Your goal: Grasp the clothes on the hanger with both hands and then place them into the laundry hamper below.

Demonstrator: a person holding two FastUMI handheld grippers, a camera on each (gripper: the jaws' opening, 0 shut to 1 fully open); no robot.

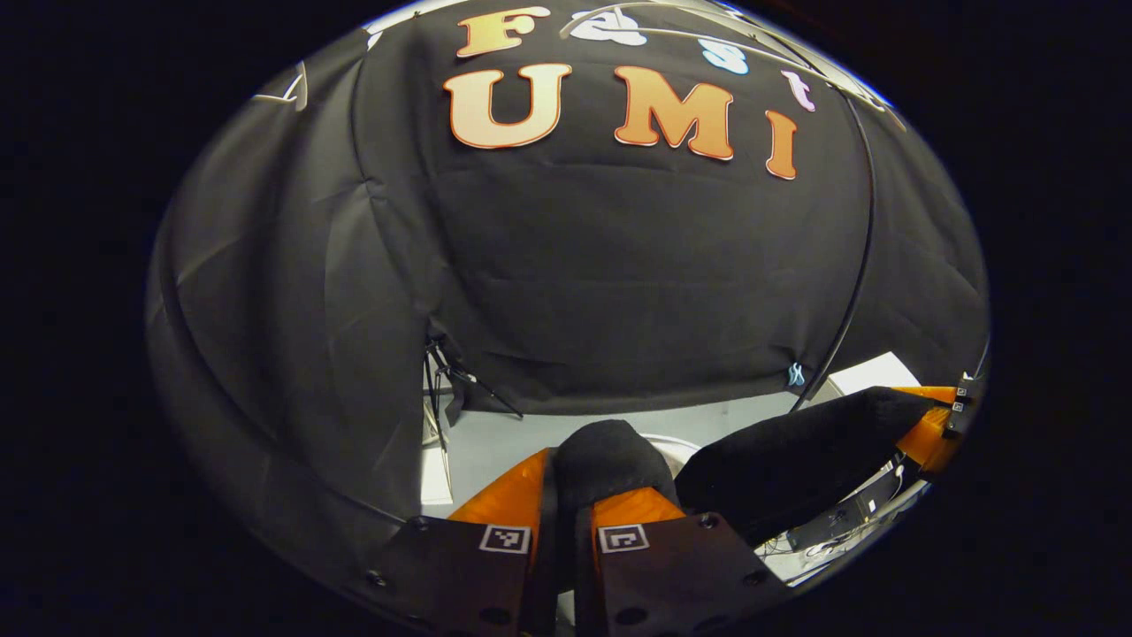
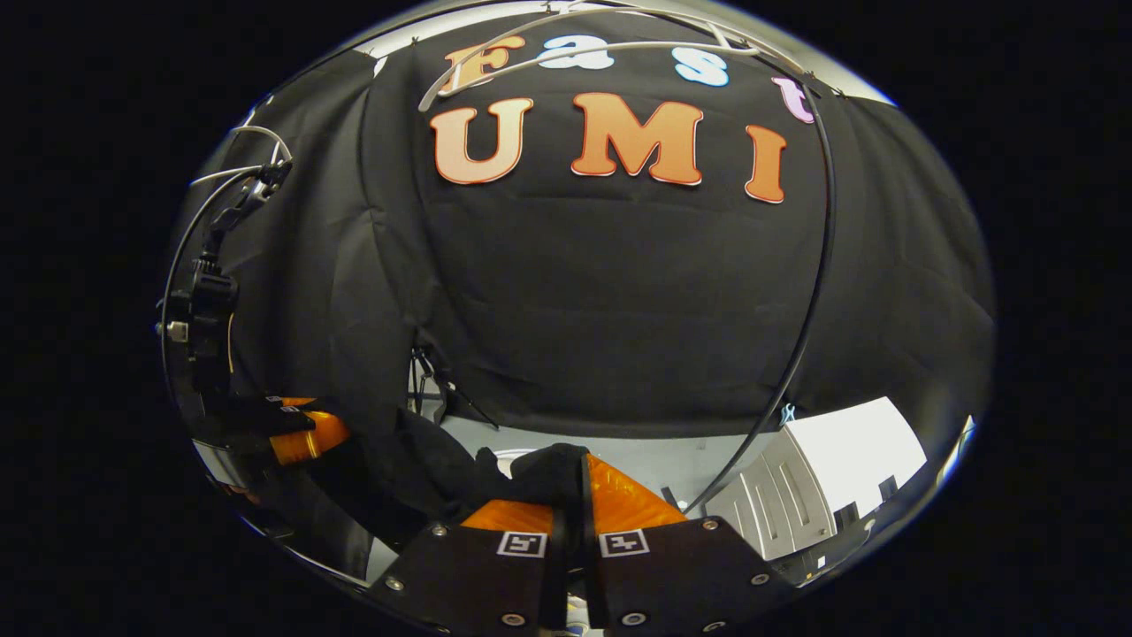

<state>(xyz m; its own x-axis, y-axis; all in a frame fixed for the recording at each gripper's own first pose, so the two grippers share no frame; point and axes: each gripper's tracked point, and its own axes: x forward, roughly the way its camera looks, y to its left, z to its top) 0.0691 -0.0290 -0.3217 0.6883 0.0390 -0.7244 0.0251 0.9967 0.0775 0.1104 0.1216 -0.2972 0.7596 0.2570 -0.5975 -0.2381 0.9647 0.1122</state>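
L hand-held gripper (image 1: 566, 495), seen in the left gripper view: both fingers pressed onto a bunch of black soft cloth garment (image 1: 610, 460), which bulges up from betw. the tips. From there the same garment runs right as a thick dark roll to the other hand-held gripper at the far right edge, where its fingers (image 1: 929, 433) meet the cloth end.

R hand-held gripper (image 2: 579, 495), right gripper view: fingers drawn nearly together w/ a fold of the black garment (image 2: 548, 469) nipped betw. them, cloth bunching over the left finger. The garment trails left and down twd the other hand-held gripper's fingers (image 2: 305, 438) at the left edge (that unit's dark body and looping cables stand above it).

So the garment hangs stretched betw. the 2 grippers, held up in the air in front of the booth's black cloth wall (image 1: 619, 265), above a pale grey floor (image 1: 495, 442).

View differences: left gripper view has a white curved rim (image 1: 676, 442) just behind the cloth bunch; can't tell what it belongs to. Right gripper view has a white ribbed panel (image 2: 778, 504) low right, and a thin black cable (image 2: 814, 292) arcing down the wall. A dark tripod-like stand (image 1: 442, 380) sits at the wall's foot, left of centre.
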